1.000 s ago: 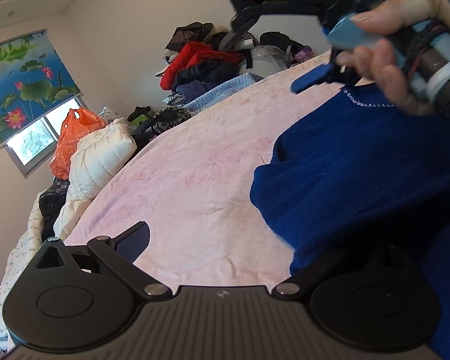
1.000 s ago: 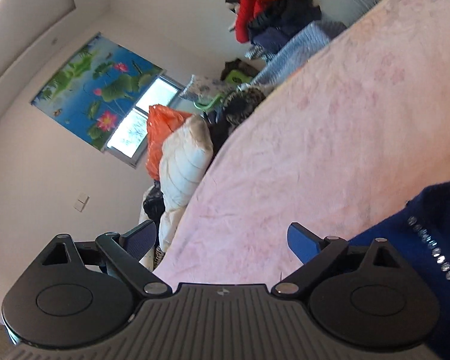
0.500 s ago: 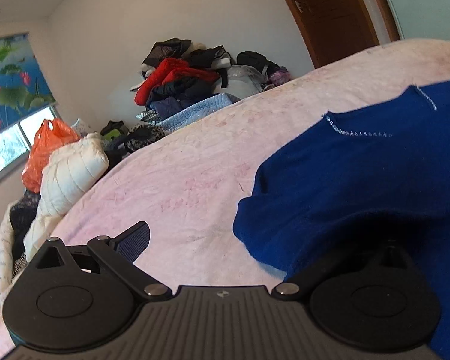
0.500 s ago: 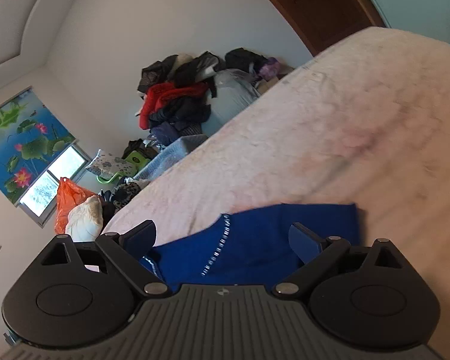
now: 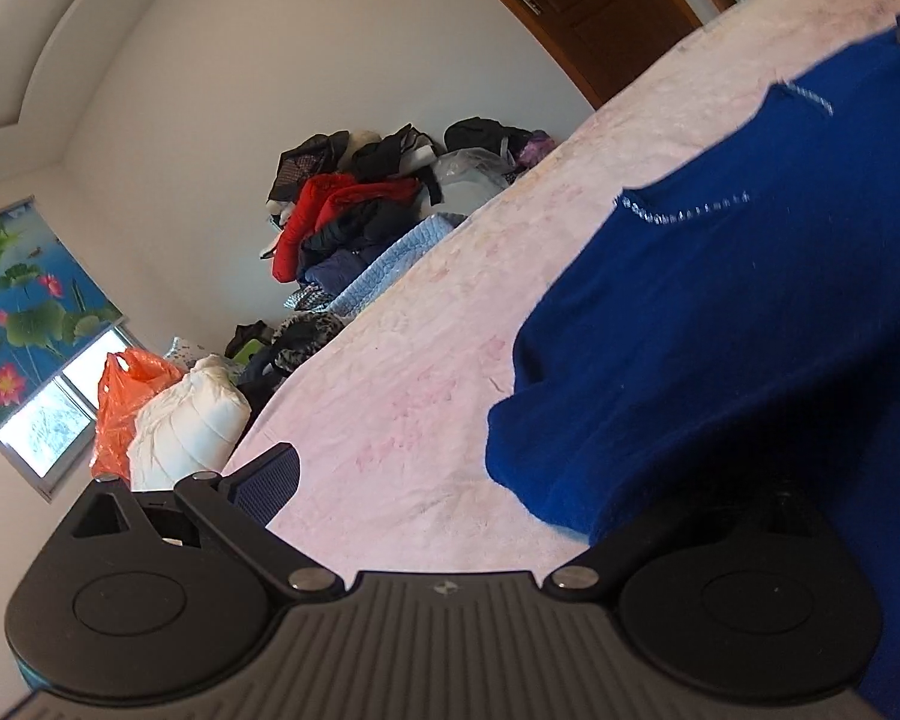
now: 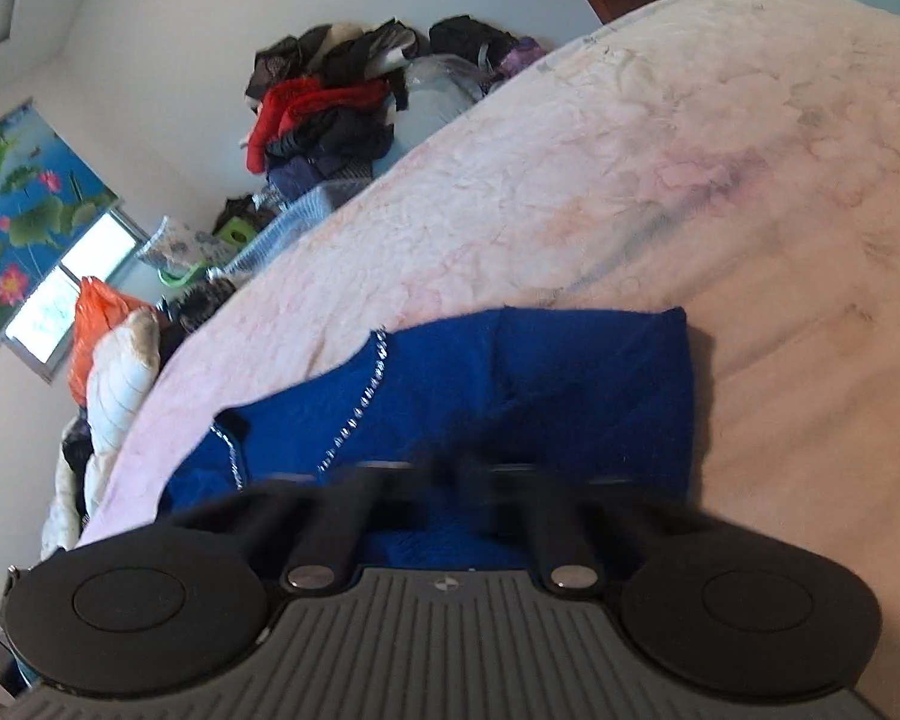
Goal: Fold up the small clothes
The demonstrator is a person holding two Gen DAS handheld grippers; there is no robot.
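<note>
Pinching the near edge of the blue sweater right at our fingertips, our right gripper has its jaws drawn together on the knit, the blur there hiding the exact bite. From that grip the garment runs away toward 12 o'clock, its rhinestone neckline slanting off toward 10 and a squared sleeve end at about 1. Our left gripper stands wide; one pad is bare over the sheet and the other finger is buried under the sweater's folded hem at 3 o'clock, nothing pinched. We judge the right hand the nearer one for the coming fold, with the long axis running left to right between the two tools. Beyond the cloth, the pink bedspread lies bare from 11 round to 2, plenty of room to carry the edge over. Farther off, the clothes pile sits against the wall at 11.
</note>
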